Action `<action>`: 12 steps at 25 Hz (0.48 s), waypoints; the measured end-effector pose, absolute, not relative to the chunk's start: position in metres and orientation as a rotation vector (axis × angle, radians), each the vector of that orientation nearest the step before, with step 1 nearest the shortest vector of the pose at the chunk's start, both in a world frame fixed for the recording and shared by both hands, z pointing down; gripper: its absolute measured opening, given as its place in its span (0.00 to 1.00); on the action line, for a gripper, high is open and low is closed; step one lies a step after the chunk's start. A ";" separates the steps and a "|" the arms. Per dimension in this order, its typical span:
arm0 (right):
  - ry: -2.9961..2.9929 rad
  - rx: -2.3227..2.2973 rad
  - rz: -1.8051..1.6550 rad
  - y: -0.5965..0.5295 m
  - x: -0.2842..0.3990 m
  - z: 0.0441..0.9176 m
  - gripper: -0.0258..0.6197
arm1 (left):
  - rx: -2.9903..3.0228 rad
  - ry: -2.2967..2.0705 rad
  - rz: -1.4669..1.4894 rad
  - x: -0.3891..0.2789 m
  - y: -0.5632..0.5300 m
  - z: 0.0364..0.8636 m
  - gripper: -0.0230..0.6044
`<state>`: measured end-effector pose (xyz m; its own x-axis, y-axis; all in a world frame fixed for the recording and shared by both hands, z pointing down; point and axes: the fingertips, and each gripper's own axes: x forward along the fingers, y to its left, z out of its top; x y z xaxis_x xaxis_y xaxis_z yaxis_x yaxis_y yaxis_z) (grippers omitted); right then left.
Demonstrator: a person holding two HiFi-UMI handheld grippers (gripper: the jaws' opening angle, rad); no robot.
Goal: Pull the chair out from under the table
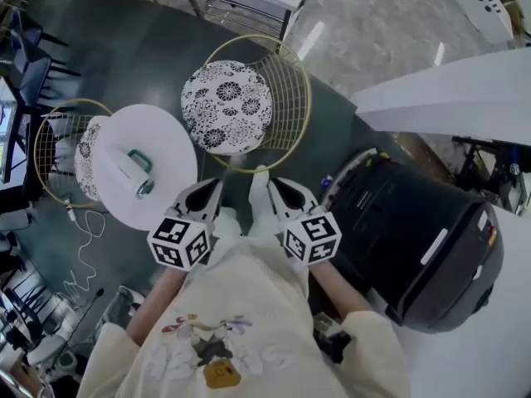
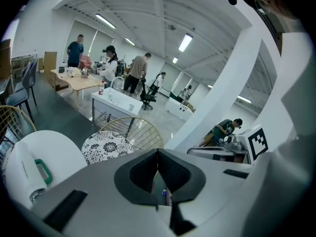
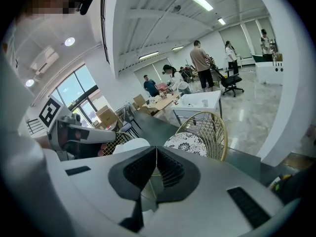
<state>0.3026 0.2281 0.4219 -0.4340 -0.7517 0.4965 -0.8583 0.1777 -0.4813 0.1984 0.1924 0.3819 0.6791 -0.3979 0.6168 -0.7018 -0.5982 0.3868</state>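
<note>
Left tool (image 1: 217,184) and right tool (image 1: 271,182) are held side by side in front of the person, each with its jaws pressed together on nothing. Just beyond them a gold wire chair (image 1: 226,106) with a patterned cushion stands clear, just beside the round white desk (image 1: 170,135). A second chair (image 1: 56,143) sits partly under the desk's left side.
</note>
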 end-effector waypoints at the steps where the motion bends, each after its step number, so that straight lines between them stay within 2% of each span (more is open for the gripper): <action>1: -2.289 1.584 1.097 0.226 0.307 0.424 0.06 | 2.266 -0.839 0.647 0.201 0.191 0.385 0.05; 12: -2.228 1.651 1.033 0.195 0.350 0.466 0.06 | 2.218 -0.808 0.700 0.243 0.173 0.433 0.05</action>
